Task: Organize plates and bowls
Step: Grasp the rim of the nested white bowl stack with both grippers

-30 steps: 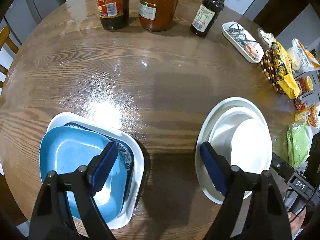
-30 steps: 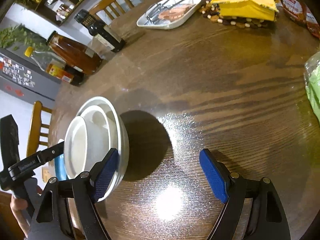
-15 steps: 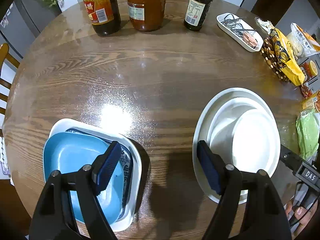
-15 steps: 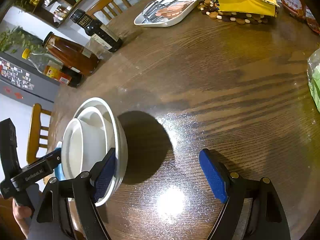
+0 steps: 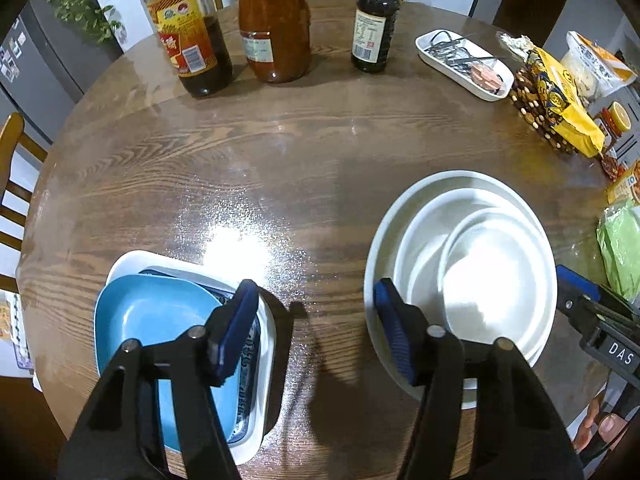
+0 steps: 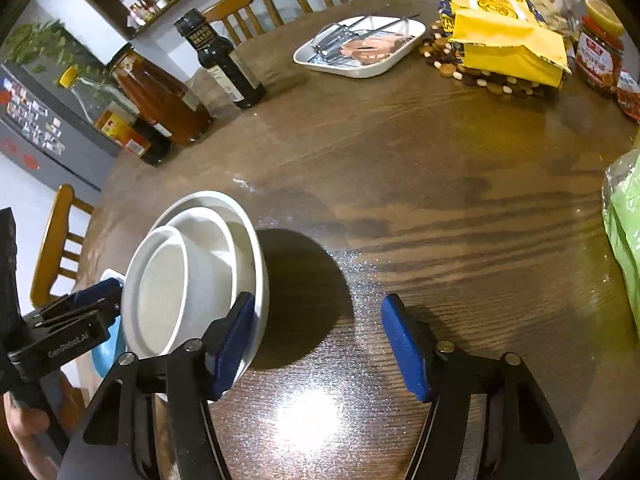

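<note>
The tabletop (image 5: pixel 280 152) is dark brown wood with a streaky grain and a white glare patch. On it, left of the glare, a plain light-blue plate (image 5: pixel 160 320) lies on a plate with a dark-blue patterned rim (image 5: pixel 250 354), over a white plate (image 5: pixel 268 332). Right of the glare sit three nested white bowls (image 5: pixel 472 264). Both hand-held grippers are black with blue pads (image 6: pixel 232 340). At the tabletop's far edge, a yellow bag (image 6: pixel 508 36) lies on a brown-and-cream beaded mat (image 6: pixel 480 76).

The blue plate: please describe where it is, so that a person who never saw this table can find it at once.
On the round wooden table, look at the near left edge, opposite the three bottles. There a stack of squarish plates sits left of the nested round white bowls. The blue plate lies on top of that stack, the only plain blue dish, above a patterned plate and a white one.
</note>
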The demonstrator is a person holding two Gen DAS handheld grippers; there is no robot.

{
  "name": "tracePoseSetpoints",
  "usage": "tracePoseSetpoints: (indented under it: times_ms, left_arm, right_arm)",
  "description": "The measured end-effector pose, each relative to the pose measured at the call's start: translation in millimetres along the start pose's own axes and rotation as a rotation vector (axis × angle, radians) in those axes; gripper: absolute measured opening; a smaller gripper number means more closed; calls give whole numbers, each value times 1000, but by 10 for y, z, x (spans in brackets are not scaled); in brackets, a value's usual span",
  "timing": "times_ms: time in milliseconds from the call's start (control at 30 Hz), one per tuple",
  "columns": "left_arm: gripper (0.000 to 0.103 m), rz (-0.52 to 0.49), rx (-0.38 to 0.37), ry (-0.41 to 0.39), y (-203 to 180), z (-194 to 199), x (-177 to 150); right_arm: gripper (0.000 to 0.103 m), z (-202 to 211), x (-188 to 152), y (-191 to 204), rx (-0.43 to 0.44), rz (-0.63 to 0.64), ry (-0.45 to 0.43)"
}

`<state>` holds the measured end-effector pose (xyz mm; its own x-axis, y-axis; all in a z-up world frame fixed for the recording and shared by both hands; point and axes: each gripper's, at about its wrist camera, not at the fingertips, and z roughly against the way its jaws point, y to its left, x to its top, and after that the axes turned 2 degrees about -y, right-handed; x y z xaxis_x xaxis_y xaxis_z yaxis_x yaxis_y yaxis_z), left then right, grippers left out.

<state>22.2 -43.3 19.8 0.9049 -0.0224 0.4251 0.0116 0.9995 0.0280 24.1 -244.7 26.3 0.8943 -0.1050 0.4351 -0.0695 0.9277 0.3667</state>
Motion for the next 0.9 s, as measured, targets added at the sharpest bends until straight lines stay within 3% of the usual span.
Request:
tracePoseSetpoints:
  times_ms: [233, 433, 667, 900]
  left_arm:
    - [52, -5, -1, -11, -25, 3, -16]
    - [37, -27, -1, -24, -104, 31, -34]
    - [19, -41, -12, -35, -184, 37, -48]
    - [4, -57, -23, -48, -252, 41, -66]
  right_arm:
    - [47, 27, -17, 71, 34, 15, -20]
    - [42, 38, -24, 90, 36, 20, -23]
    - [26, 61, -30, 220, 24, 75, -32]
    - [23, 69, -33, 234, 28, 90, -34]
